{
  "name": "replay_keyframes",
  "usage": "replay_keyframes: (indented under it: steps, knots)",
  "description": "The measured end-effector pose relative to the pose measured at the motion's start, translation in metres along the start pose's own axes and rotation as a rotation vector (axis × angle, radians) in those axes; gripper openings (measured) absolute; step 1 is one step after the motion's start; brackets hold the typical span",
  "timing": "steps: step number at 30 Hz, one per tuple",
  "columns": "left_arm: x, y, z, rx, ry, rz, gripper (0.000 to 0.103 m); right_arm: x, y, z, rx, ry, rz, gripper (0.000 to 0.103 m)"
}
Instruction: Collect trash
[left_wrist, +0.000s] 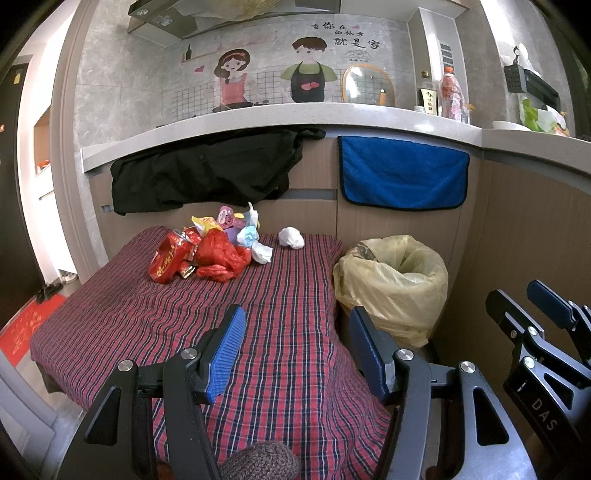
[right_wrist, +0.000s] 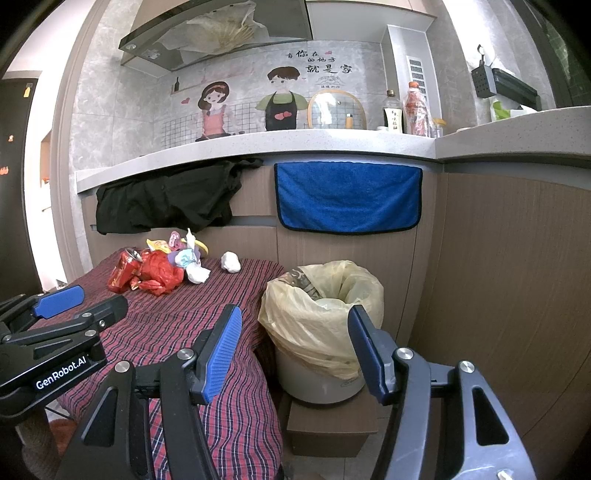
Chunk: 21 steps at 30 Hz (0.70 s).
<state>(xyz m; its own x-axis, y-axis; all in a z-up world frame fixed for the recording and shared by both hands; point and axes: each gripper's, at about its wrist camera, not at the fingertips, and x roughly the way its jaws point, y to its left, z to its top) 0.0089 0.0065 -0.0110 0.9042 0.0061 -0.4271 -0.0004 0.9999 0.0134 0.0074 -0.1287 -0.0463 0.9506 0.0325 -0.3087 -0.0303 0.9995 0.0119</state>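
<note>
Both grippers, left gripper (left_wrist: 297, 349) and right gripper (right_wrist: 293, 349), agape; bin (right_wrist: 319, 384) base (on box) only in right view

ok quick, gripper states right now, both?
Left gripper: open, holding nothing, over the plaid cloth.
Right gripper: open, holding nothing, facing the trash bin.

Left gripper (left_wrist: 297, 354) with jaws wide apart above the plaid cloth (left_wrist: 273, 295), pile of trash (left_wrist: 207, 251) at the far end, white paper ball (left_wrist: 291, 237) beside it, lined bin (left_wrist: 395, 280) right of the cloth, right gripper (left_wrist: 532, 306) at the right edge
</note>
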Motion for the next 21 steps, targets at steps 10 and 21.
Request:
replay_keyframes:
  steps: [10, 21]
  knots:
    - [0.004, 0.0047, -0.0045, -0.006, 0.009, 0.007, 0.059, 0.0003, -0.0002, 0.0007, 0.0, 0.002, 0.001, 0.057]
    - [0.0034, 0.0083, -0.0055, -0.012, 0.019, 0.017, 0.059, 0.0016, 0.0004, 0.0004, -0.002, 0.004, 0.001, 0.057]
